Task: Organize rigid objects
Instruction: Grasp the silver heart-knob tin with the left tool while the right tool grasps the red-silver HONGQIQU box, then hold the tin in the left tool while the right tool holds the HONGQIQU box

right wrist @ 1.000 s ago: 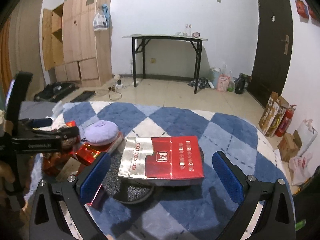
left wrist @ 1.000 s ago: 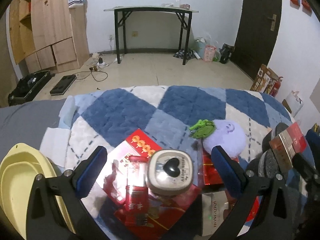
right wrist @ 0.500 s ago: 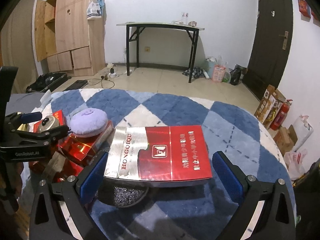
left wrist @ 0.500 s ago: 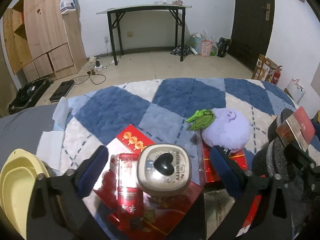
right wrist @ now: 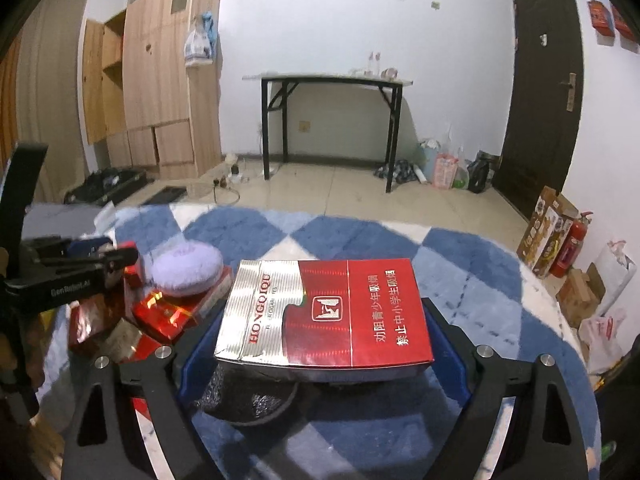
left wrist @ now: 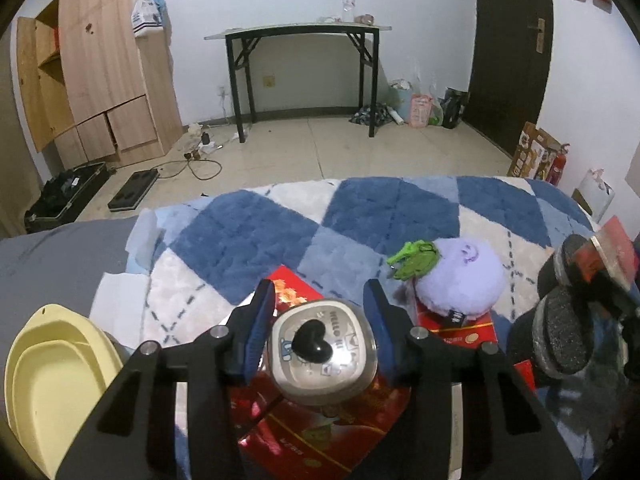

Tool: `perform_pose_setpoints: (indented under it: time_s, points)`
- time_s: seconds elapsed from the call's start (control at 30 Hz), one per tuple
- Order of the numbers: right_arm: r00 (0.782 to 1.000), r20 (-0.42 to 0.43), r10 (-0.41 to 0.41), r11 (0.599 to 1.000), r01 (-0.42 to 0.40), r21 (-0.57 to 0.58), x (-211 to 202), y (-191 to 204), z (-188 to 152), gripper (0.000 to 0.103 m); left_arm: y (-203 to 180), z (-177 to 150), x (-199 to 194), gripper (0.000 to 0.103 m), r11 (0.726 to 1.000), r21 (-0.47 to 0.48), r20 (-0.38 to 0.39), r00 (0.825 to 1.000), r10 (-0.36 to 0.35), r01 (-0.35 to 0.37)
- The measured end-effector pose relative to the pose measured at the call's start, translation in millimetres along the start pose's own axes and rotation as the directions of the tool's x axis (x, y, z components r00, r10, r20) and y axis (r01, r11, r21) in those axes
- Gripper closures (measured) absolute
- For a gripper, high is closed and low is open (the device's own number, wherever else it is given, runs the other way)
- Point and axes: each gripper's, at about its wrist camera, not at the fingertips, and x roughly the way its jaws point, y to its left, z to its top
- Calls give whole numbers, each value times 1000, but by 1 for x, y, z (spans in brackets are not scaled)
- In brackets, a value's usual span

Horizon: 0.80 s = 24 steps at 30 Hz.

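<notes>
The left gripper [left wrist: 322, 318] is closed on a rounded silver Hello Kitty tin [left wrist: 323, 350] with a black heart knob, held above red gift boxes [left wrist: 320, 424] on a blue-and-white diamond-patterned rug [left wrist: 248, 236]. Just right of the tin, a lilac plush puff [left wrist: 460, 284] lies on another red box (a green clip [left wrist: 414, 258] touches its edge). The right gripper [right wrist: 322, 344] clamps a red-and-silver Hongqiqu cigarette carton [right wrist: 324, 314], level above a dark bowl [right wrist: 256, 400] on the rug.
</notes>
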Motion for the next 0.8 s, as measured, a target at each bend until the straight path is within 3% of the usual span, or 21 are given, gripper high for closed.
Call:
perform_pose_setpoints:
  time_s: [0.1,0.27,0.4,0.47,0.8]
  points:
    - [1000,0,17,1000,-17,11,-3,-4,-1,14,1,-4,9,55,1000,14,-43,999,-7,7]
    - [1000,-17,22,1000,-22,9,-1,-6,-6,14,-1,-6,9,49,999,32,-49,999,-15,17]
    - [1000,-17,27,1000,-27,0,-1,-8,-4,14,-10,-10,9,49,996,91,-55,998,17,-12]
    - [1000,-12,24,1000,-24,0,-1,-9,-2,13,-10,-9,6,54,996,91,-55,998,21,-16]
    - [1000,21,12,1000,-12,3,-2,-6,-8,14,-3,-5,-2,54,997,76,-37,999,11,-8]
